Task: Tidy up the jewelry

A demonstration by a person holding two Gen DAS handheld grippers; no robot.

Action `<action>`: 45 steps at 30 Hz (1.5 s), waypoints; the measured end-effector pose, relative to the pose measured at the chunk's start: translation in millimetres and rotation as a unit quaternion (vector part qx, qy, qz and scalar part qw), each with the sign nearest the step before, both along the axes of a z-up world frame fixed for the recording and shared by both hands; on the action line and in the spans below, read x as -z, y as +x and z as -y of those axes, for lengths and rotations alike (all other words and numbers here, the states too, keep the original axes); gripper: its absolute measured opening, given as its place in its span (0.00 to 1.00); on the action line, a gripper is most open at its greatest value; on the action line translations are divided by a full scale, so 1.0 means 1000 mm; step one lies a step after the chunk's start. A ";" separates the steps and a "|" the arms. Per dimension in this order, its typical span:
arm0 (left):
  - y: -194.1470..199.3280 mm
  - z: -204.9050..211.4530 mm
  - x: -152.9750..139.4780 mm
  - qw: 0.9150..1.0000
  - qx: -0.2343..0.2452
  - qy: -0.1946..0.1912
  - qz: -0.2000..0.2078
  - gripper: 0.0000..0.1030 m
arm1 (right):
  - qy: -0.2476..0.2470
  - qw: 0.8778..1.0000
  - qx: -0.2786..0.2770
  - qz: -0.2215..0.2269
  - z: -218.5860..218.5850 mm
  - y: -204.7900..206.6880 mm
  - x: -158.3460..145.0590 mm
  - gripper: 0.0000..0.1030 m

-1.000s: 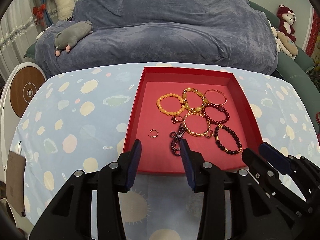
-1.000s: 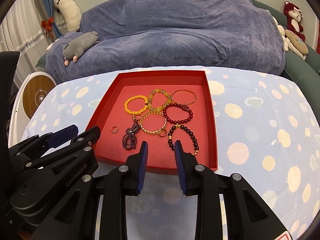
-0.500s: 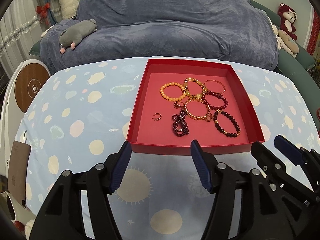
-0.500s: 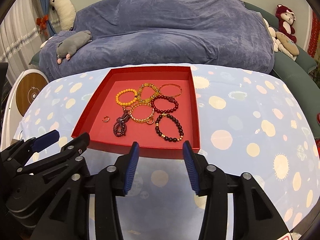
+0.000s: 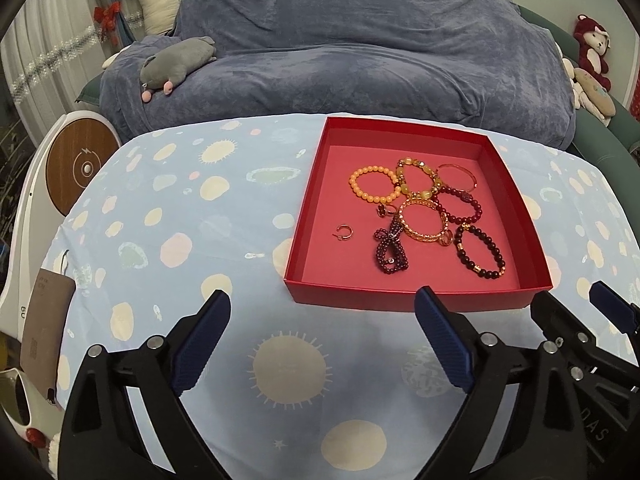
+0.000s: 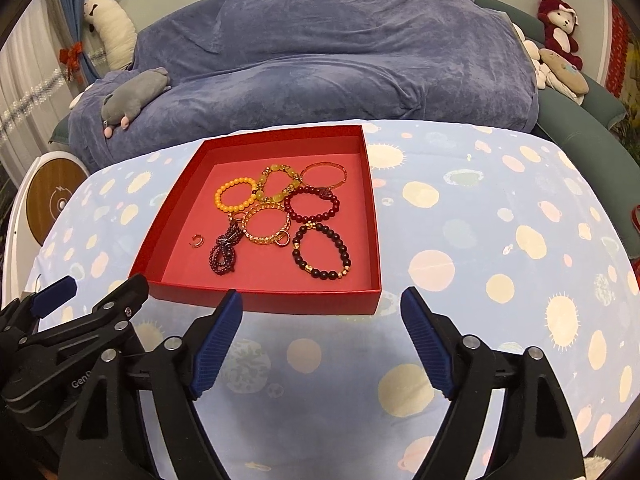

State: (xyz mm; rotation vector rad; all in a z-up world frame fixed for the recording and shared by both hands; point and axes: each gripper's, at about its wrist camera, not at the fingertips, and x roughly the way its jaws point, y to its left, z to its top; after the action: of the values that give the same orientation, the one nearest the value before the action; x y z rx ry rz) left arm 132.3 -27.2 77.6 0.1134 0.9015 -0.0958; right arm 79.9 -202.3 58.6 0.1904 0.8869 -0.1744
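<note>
A red tray point(image 5: 404, 300) point(image 6: 264, 302) sits on the spotted blue tablecloth and holds several bracelets: an orange bead one point(image 5: 374, 183) point(image 6: 236, 194), a gold bangle point(image 5: 425, 222) point(image 6: 267, 226), a dark bead one point(image 5: 480, 251) point(image 6: 322, 252), a purple bead strand point(image 5: 391, 250) point(image 6: 225, 251). A small ring point(image 5: 344, 233) point(image 6: 196, 240) lies apart at the tray's left. My left gripper point(image 5: 322, 338) is open and empty, short of the tray's near wall. My right gripper point(image 6: 322, 334) is open and empty, also short of the near wall.
A sofa under a blue-grey cover point(image 5: 340, 52) stands behind the table, with a grey plush toy point(image 5: 176, 62) on it. A round white and wood device point(image 5: 80, 168) stands off the table's left edge. A brown tag point(image 5: 46, 320) lies at the near left.
Both grippers have pulled back from the tray toward me and their jaws have opened wide. The jewelry has not moved.
</note>
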 end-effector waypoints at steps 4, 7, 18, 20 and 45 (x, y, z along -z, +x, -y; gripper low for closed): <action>0.001 -0.001 0.001 1.000 -0.002 0.002 -0.001 0.89 | -0.005 1.000 -0.002 0.000 -0.002 -0.001 0.002 0.81; 0.001 -0.002 0.002 1.000 -0.005 0.000 -0.003 0.89 | -0.008 1.000 -0.001 -0.002 -0.003 -0.001 0.002 0.82; 0.000 -0.005 0.005 1.000 -0.006 -0.006 -0.007 0.93 | -0.007 1.000 0.015 0.002 0.003 -0.006 0.002 0.93; 0.000 -0.003 0.005 1.000 -0.006 0.002 -0.005 0.93 | -0.013 1.000 0.014 0.002 0.002 -0.006 0.001 0.93; 0.002 -0.006 0.008 1.000 -0.017 0.007 -0.006 0.93 | -0.016 1.000 0.012 0.002 0.002 -0.005 0.002 0.94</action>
State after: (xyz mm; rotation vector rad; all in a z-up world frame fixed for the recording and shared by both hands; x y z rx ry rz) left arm 134.3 -21.0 69.5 0.1106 0.9165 -0.0596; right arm 74.9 -204.0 57.0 0.1710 0.8780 -0.2097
